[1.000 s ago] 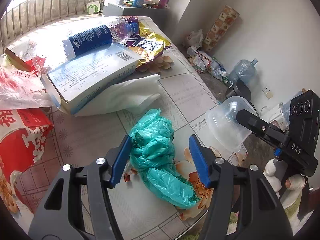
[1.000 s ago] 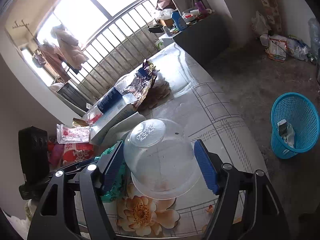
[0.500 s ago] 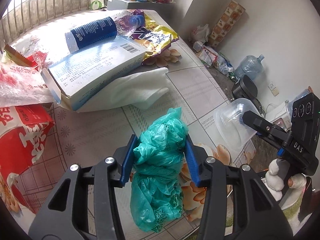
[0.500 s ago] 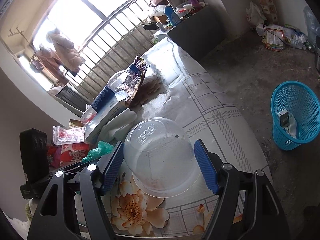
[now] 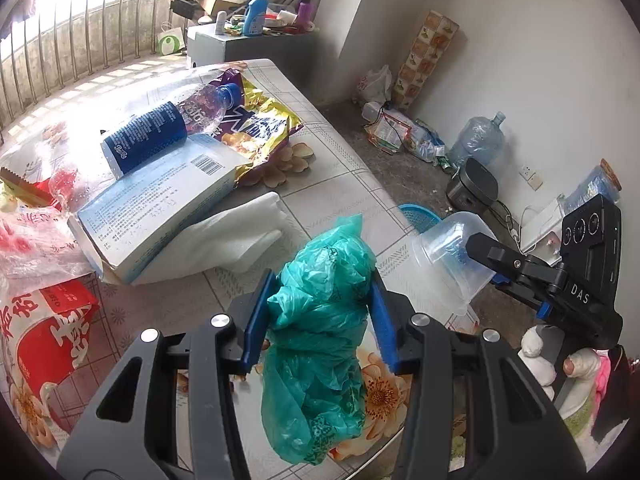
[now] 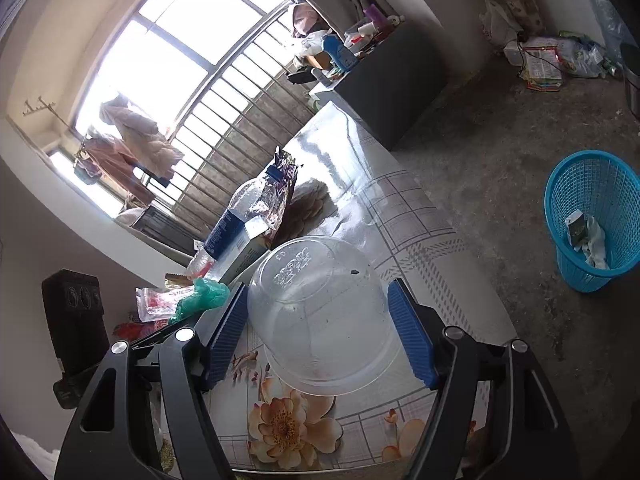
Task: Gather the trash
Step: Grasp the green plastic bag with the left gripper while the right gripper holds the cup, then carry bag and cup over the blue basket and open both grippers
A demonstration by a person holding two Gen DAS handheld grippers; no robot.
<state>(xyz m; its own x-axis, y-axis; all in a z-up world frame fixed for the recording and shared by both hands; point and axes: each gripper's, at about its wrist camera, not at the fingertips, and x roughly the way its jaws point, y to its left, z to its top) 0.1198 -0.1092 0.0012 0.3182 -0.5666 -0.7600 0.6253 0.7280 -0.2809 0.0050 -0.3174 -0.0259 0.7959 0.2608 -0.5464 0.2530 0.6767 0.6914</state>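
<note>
Now the left gripper [image 5: 320, 316] has its blue pads pressed into the crumpled green plastic bag [image 5: 320, 320], the jaws about half open around the bunched plastic. The bag's lower part hangs down between the two black arms, above the flowered tablecloth of the table [image 5: 340, 184]. This gripper points steeply down at the table's near edge.

The right gripper [image 6: 320, 320] stands wide, with a clear plastic bowl [image 6: 320, 312] turned upside down between its fingers; both blue pads sit against the bowl's sides. It tilts down more gently, held over the table's corner. From the left wrist view the same bowl [image 5: 452, 256] shows beyond the table edge, gripped by the right tool, and a gloved hand [image 5: 560, 360] holds its handle below.

On the table lie a blue-labelled plastic bottle [image 5: 160, 132], a flat white box [image 5: 160, 208], a yellow and purple snack wrapper [image 5: 264, 124] and a white sheet [image 5: 236, 236]. On the floor to the right stands a blue basket [image 6: 592, 216] with some scraps inside.
</note>
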